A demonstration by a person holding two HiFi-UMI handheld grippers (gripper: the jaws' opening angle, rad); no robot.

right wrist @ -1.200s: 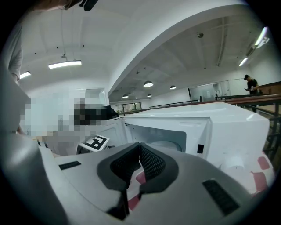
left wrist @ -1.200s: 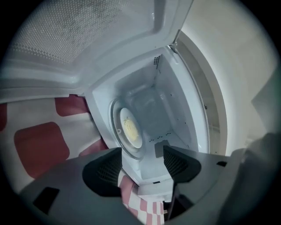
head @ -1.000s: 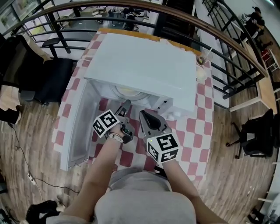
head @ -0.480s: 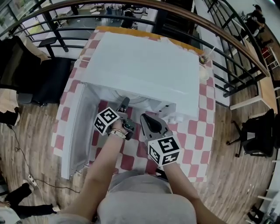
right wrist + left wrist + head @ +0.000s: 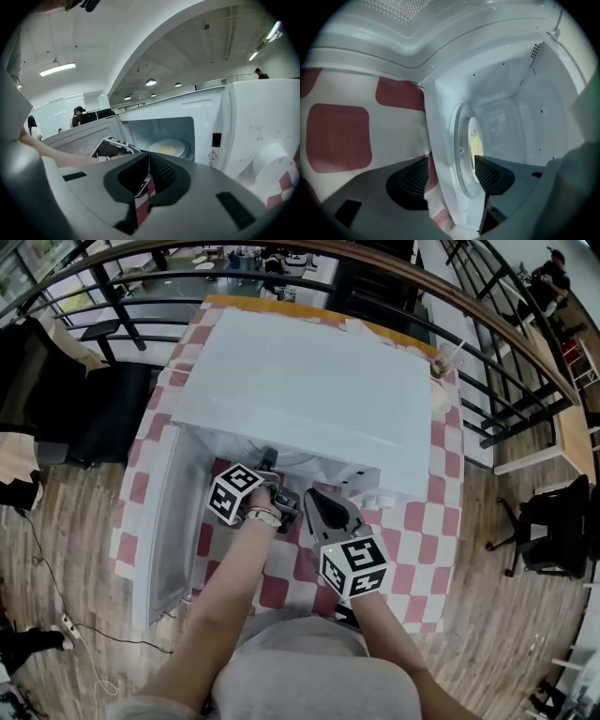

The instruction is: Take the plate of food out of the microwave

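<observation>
A white microwave (image 5: 300,390) stands on the checked table with its door (image 5: 169,521) swung open to the left. On the glass turntable inside lies the plate of yellow food (image 5: 475,145), which also shows in the right gripper view (image 5: 168,148). My left gripper (image 5: 267,463) sits at the mouth of the cavity. It is open (image 5: 450,176), its jaws straddle the front sill, and one pad (image 5: 490,172) lies just short of the plate. My right gripper (image 5: 311,498) hangs back in front of the microwave, shut (image 5: 149,171) and holding nothing.
The red-and-white checked cloth (image 5: 417,521) covers the table in front of and beside the microwave. A cup with a straw (image 5: 434,367) stands at the back right corner. Beyond the table runs a black railing (image 5: 506,381), and a dark chair (image 5: 112,404) stands to the left.
My left gripper has moved forward to the microwave's opening. The right gripper has barely shifted.
</observation>
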